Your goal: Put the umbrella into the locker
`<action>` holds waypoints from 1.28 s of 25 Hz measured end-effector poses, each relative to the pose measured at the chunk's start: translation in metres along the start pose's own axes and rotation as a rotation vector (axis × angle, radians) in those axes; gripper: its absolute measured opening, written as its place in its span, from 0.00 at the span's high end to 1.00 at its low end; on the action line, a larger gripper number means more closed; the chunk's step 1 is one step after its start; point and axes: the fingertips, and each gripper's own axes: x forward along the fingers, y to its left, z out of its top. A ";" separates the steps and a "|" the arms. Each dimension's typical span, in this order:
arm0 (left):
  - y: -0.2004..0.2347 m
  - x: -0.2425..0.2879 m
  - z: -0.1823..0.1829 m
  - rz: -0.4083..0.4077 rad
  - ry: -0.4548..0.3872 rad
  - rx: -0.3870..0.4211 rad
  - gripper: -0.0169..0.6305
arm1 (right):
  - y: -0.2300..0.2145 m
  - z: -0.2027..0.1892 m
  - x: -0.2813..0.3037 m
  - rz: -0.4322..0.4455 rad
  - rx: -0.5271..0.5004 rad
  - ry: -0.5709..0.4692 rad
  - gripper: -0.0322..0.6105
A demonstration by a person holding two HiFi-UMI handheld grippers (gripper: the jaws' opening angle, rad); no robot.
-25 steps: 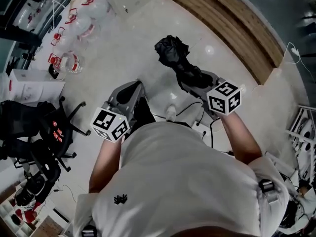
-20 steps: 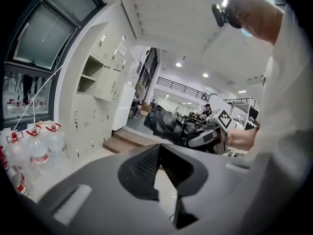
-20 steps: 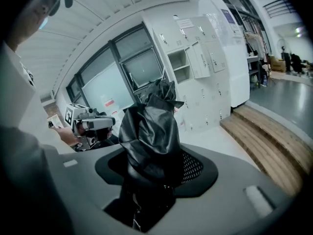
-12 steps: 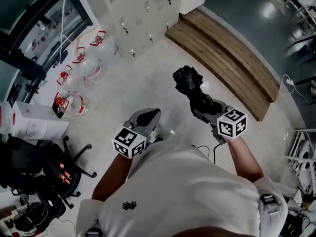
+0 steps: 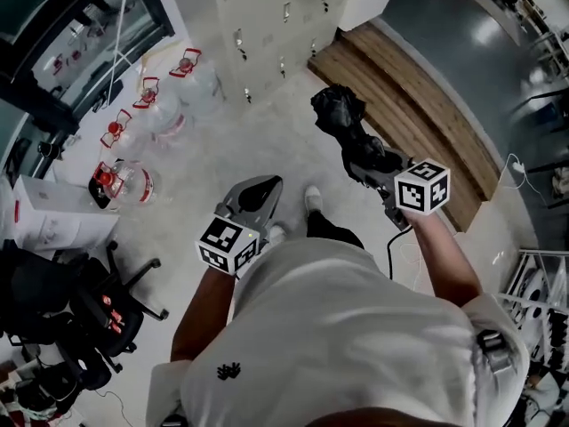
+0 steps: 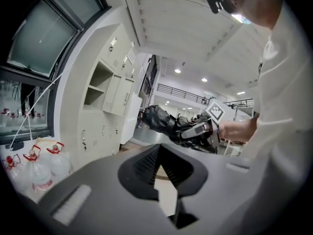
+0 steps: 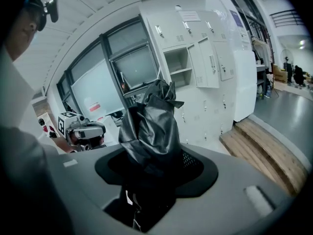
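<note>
A black folded umbrella [image 5: 338, 114] sticks out ahead of my right gripper [image 5: 360, 154], whose jaws are shut on its lower part. It fills the middle of the right gripper view, umbrella [image 7: 149, 131] rising from between the right gripper's [image 7: 151, 168] dark pads. White lockers [image 5: 267, 16] stand ahead at the top of the head view. One locker compartment [image 7: 177, 62] is open, with its door swung aside. My left gripper [image 5: 265, 188] is held beside my body, its jaws together with nothing in them. The left gripper view looks past that gripper [image 6: 156, 170] to the umbrella [image 6: 161, 119] and the lockers [image 6: 112, 97].
Several water jugs [image 5: 160, 105] with red caps stand on the floor at the left, below a window. A wooden step [image 5: 418, 114] runs along the right of the lockers. A black office chair [image 5: 89, 310] and a white box [image 5: 53, 221] are at the far left.
The person has walked forward. The lockers have come into view at the top, and the jugs and wooden step have drawn nearer. Both grippers were carried along, the umbrella still gripped.
</note>
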 end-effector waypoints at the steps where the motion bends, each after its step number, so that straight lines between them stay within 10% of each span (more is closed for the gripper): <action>1: 0.008 -0.002 0.001 0.014 -0.007 -0.018 0.89 | -0.002 0.008 0.010 0.012 -0.004 0.003 0.59; 17: 0.165 0.070 0.071 0.229 -0.016 -0.026 0.89 | -0.135 0.173 0.217 0.130 -0.123 0.058 0.59; 32: 0.245 0.218 0.134 0.231 0.029 0.003 0.89 | -0.218 0.307 0.366 0.207 -0.240 0.106 0.59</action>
